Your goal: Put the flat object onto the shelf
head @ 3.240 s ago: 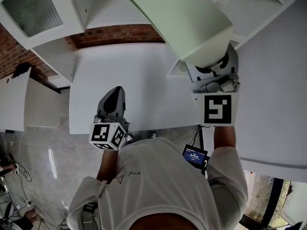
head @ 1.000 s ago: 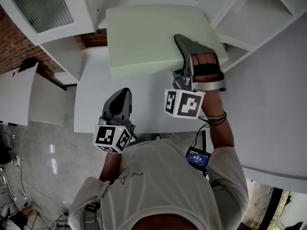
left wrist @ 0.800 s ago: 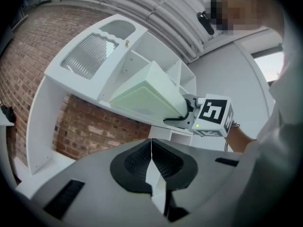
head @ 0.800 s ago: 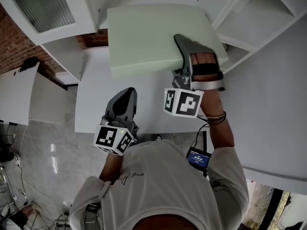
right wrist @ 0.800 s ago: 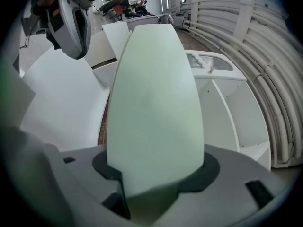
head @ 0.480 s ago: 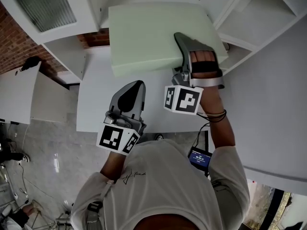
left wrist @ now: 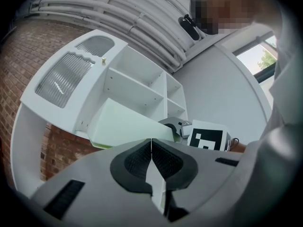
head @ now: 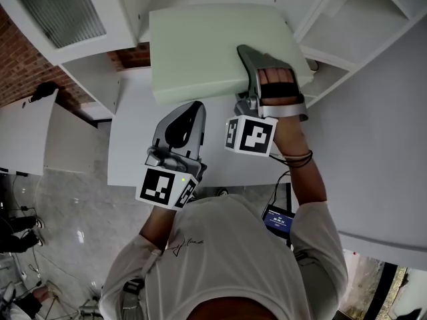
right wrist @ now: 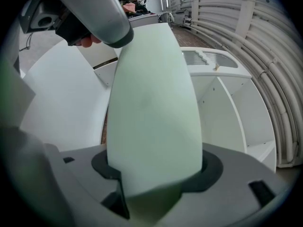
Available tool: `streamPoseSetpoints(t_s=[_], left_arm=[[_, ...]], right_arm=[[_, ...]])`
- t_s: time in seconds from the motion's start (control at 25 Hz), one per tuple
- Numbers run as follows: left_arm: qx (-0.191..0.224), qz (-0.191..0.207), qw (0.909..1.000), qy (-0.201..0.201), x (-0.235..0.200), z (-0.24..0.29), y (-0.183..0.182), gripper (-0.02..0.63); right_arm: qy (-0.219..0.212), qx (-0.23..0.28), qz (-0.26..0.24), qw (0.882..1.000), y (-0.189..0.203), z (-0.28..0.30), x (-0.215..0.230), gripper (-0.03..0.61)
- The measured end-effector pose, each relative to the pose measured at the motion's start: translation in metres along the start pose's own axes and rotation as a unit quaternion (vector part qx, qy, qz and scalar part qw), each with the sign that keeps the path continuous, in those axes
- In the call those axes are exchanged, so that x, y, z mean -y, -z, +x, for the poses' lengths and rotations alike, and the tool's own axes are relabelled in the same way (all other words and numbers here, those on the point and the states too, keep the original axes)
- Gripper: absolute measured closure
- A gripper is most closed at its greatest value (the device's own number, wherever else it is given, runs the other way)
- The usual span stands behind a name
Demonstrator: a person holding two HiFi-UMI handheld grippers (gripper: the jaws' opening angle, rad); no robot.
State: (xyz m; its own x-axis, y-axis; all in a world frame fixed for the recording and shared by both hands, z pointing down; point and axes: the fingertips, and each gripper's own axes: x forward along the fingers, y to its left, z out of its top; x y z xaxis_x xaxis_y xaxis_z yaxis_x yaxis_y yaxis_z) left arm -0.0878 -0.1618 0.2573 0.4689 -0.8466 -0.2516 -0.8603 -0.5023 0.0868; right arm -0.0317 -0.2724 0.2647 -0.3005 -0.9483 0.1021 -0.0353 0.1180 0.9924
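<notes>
Green slab [head: 200, 45] — flat, partly inside white shelf [head: 347, 25]

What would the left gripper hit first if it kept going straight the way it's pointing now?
Most likely the pale green board, at its near edge: the closed left gripper points right at it in both views. The gap between them is hard to judge.

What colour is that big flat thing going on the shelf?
The flat object is plain pale green; the head view shows it best.
</notes>
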Motion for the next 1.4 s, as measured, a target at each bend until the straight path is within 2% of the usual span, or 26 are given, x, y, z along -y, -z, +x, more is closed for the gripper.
streamPoseSetpoints(t_s=[0.56,0.92,1.4], left_arm=[[0.012,0.011,0.9998,0.015,0.006,0.02,-0.006,0.598],[0.038,-0.016,0.9989,0.02,0.006,0.026,-0.015,0.6],[0.071,-0.044,0.9963,0.02,0.0,0.03,-0.026,0.6]], right_arm=[[0.009,0.005,-0.006,1.0,-0.002,0.002,0.002,0.281],[0.054,0.038,-0.024,0.998,-0.012,-0.002,0.012,0.281],[0.06,0.074,-0.029,0.995,-0.02,-0.008,0.014,0.281]])
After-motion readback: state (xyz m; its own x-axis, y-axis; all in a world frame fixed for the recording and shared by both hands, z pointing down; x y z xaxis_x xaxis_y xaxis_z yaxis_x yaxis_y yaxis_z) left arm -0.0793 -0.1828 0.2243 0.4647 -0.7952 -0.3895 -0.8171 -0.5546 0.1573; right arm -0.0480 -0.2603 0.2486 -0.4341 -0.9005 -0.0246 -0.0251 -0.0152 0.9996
